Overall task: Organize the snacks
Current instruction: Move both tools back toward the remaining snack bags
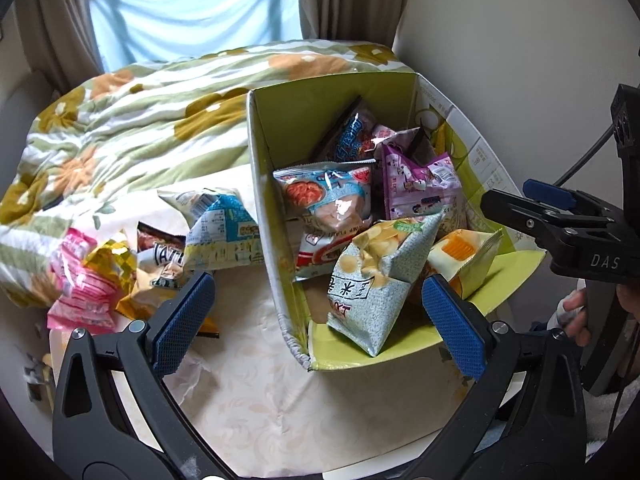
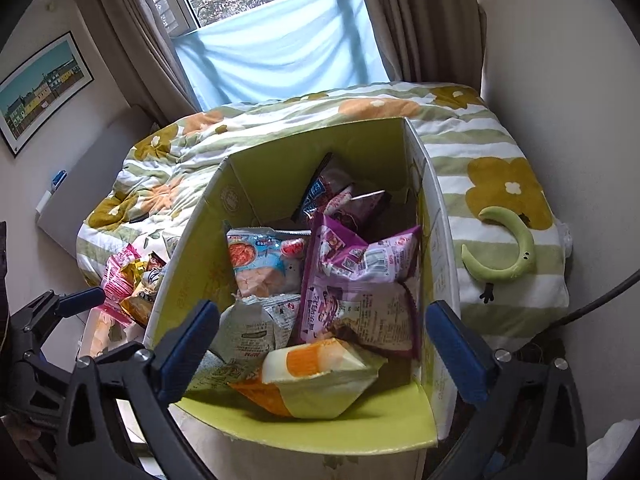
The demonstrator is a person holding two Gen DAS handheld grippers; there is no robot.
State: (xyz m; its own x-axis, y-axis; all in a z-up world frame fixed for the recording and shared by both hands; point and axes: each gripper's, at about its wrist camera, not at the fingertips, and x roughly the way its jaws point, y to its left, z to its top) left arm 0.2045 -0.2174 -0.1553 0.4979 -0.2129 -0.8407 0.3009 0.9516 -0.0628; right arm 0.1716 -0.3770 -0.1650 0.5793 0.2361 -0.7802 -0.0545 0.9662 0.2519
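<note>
An open green cardboard box point(image 1: 280, 120) point(image 2: 260, 168) stands on the table, holding several snack packets. Among them are a grey-green chip bag point(image 1: 372, 280), an orange-and-yellow packet point(image 1: 464, 256) point(image 2: 320, 372), a purple packet point(image 1: 416, 184) point(image 2: 360, 280) and a blue shrimp packet point(image 1: 328, 196) point(image 2: 260, 260). More snacks point(image 1: 160, 248) point(image 2: 128, 280) lie in a loose pile left of the box. My left gripper point(image 1: 318, 324) point(image 2: 68, 304) hovers open over the box's near left corner. My right gripper point(image 2: 322, 354) point(image 1: 536, 208) hangs open above the orange-and-yellow packet, its pads clear of it.
A flowered quilt point(image 1: 140, 120) covers the bed behind the box, with a green crescent cushion point(image 2: 508, 248) on its right. The table point(image 1: 260, 392) carries a cream cloth. Walls close in on the right; curtains and a window stand behind. A black cable point(image 2: 600, 300) trails at the right.
</note>
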